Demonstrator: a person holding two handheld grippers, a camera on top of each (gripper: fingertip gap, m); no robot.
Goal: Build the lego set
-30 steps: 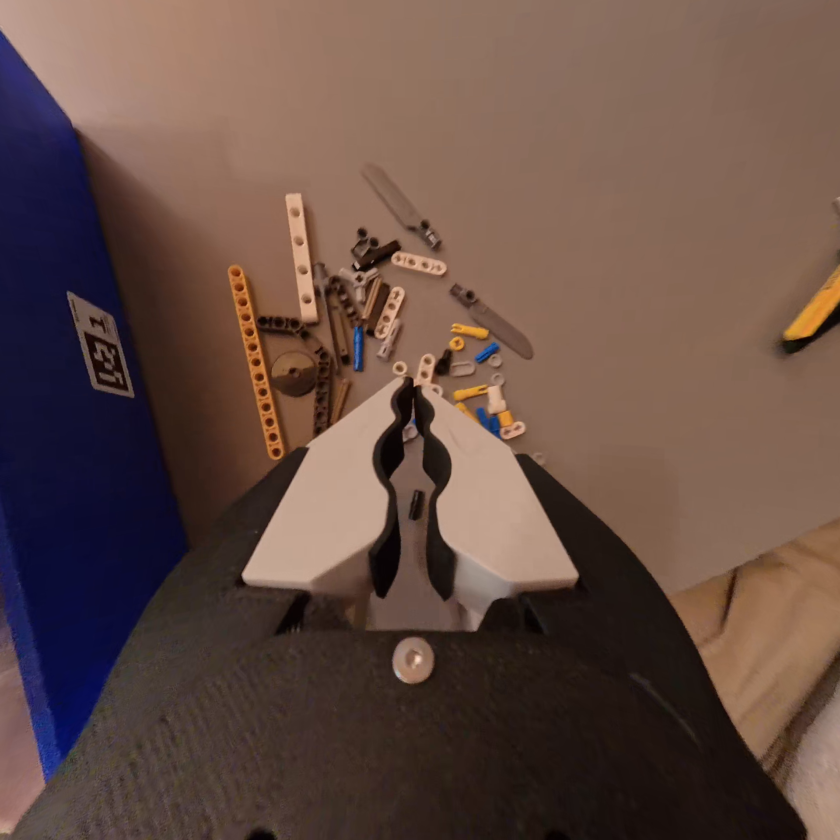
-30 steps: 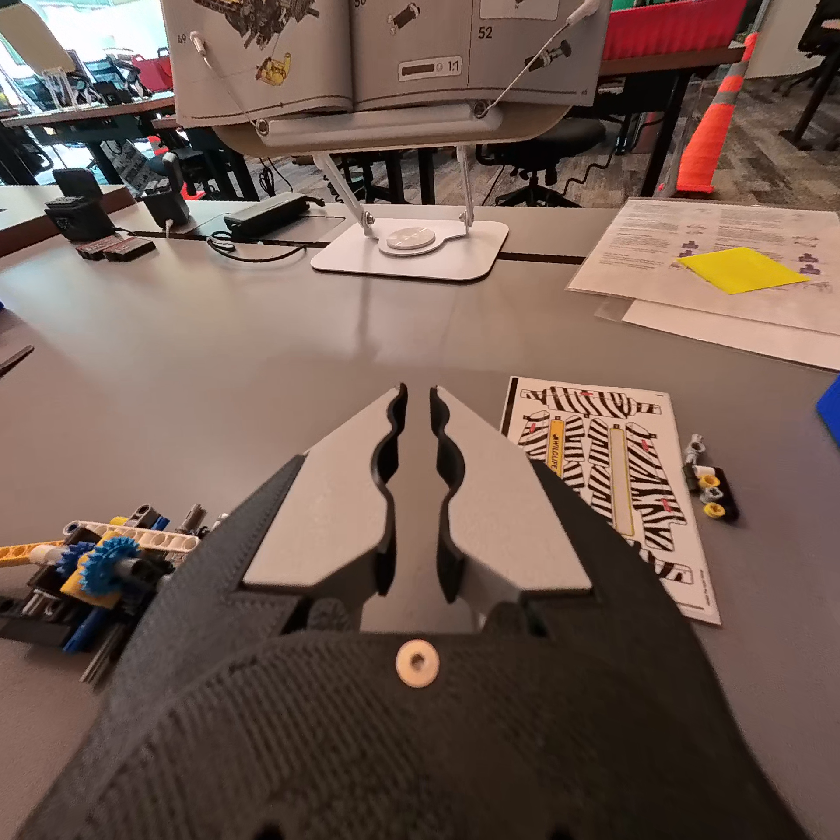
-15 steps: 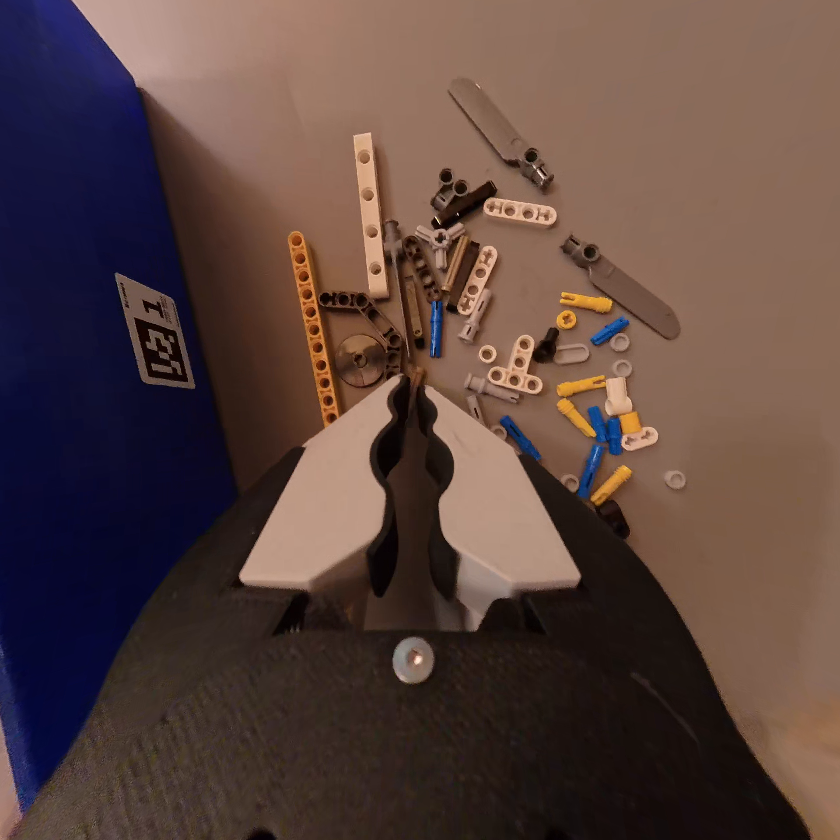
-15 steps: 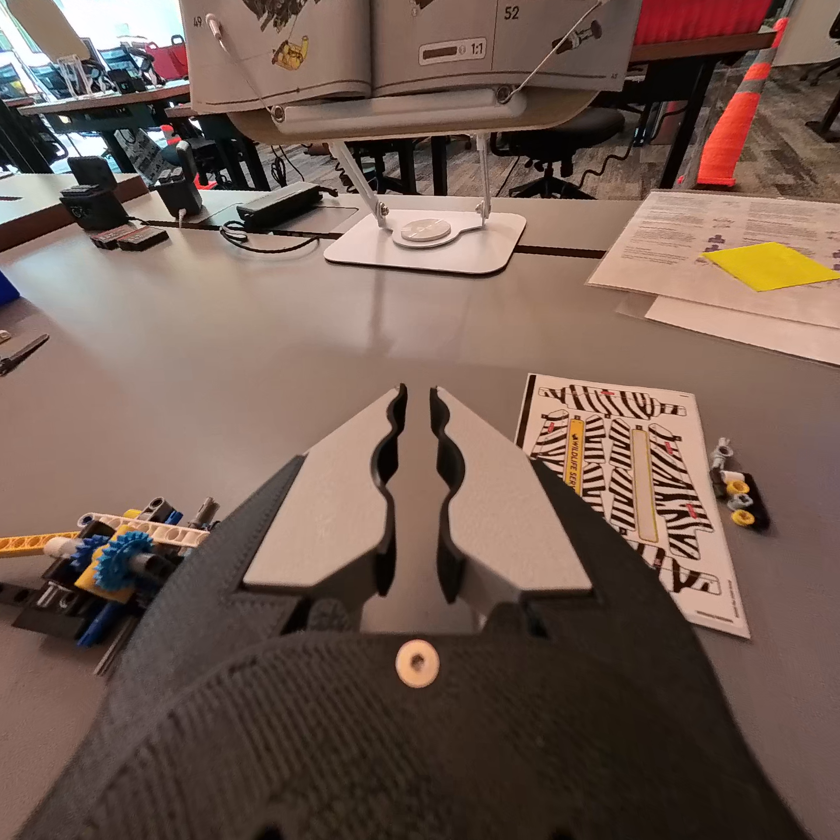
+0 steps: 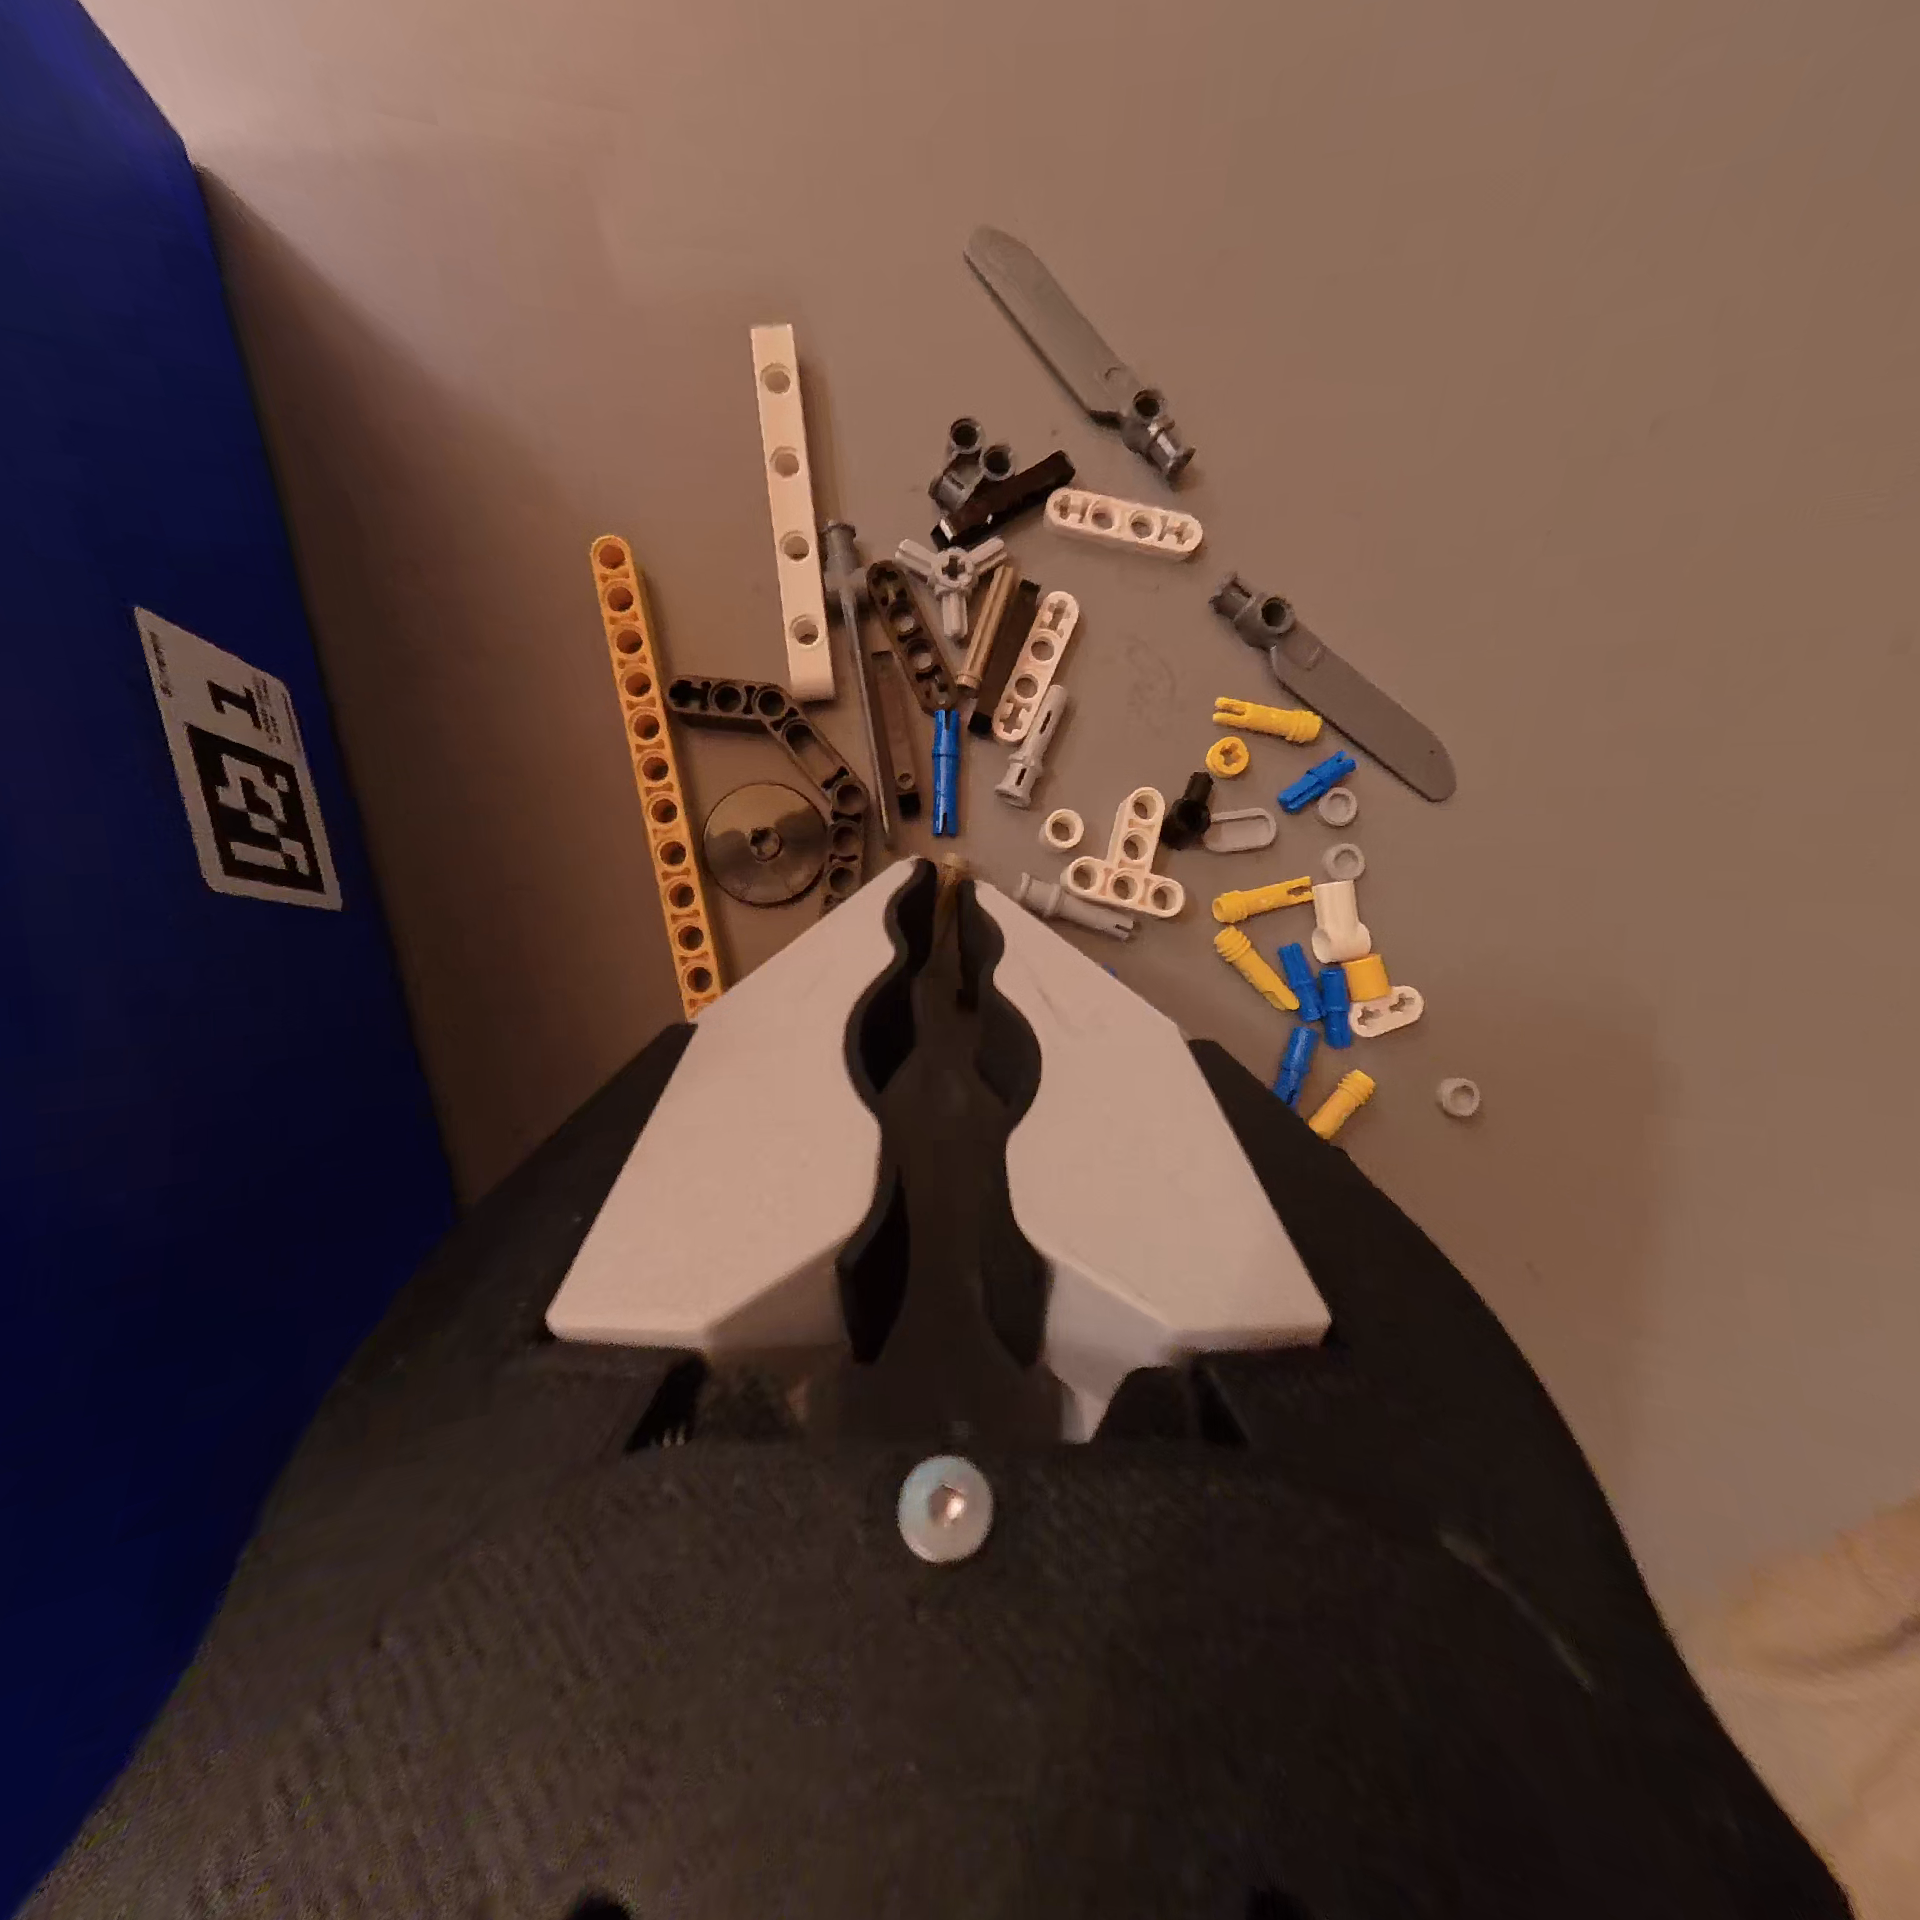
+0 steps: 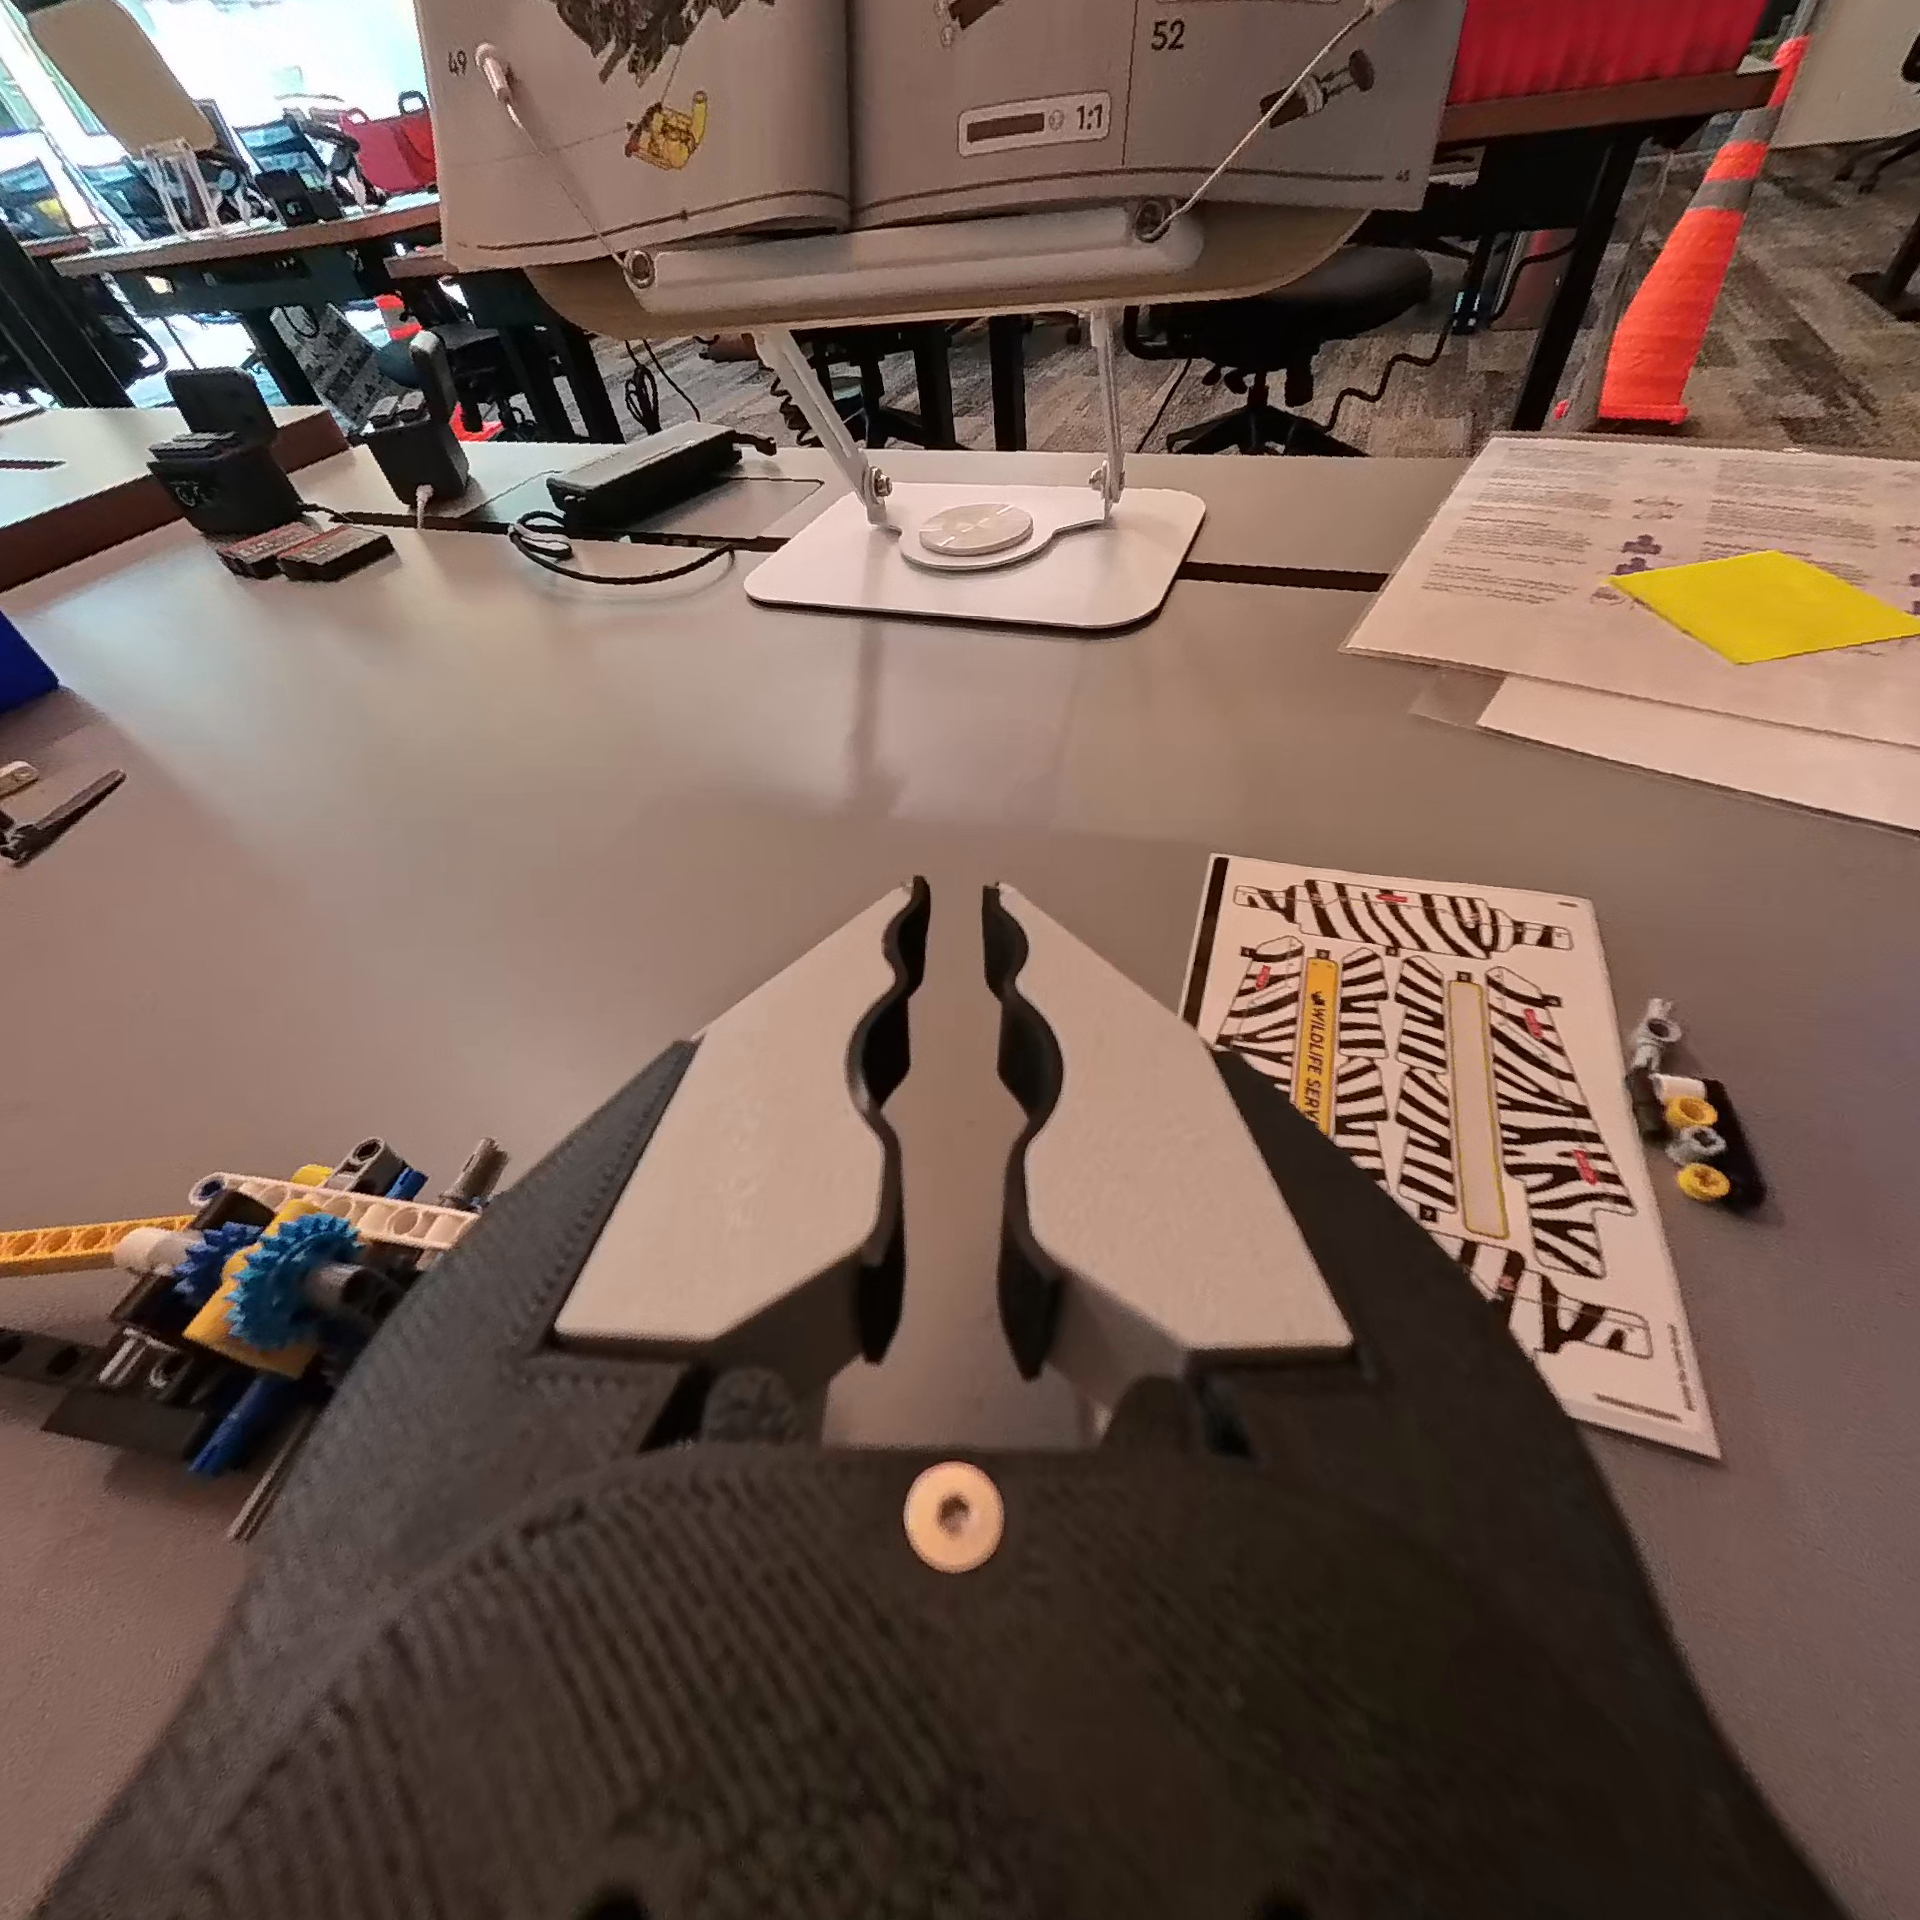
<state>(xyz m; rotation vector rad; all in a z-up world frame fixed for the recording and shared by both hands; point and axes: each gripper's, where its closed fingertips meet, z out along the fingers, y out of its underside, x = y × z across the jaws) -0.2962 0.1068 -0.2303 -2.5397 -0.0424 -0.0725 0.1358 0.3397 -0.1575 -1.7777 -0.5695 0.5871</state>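
My left gripper (image 5: 943,883) points down at a pile of loose Lego Technic pieces on the grey table (image 5: 1455,416). Its jaws are shut on a thin tan axle (image 5: 948,920) at the tips. Just ahead lie a long orange beam (image 5: 652,769), a white beam (image 5: 792,509), a dark disc (image 5: 767,844), a white T piece (image 5: 1127,862) and two grey blades (image 5: 1070,348). My right gripper (image 6: 956,894) hovers low over the table, jaws a narrow gap apart and empty. The partly built model (image 6: 260,1278) with blue gears sits at its left.
A blue box (image 5: 135,727) with a tag label stands left of the pile. A zebra sticker sheet (image 6: 1423,1122) and a small black part with yellow bits (image 6: 1704,1143) lie to the right. An instruction booklet on a stand (image 6: 977,561) is ahead, papers (image 6: 1756,603) at far right.
My left gripper has moved in over the left side of the pile and now has the tan axle between its tips. The right gripper turned slightly left and then held still.
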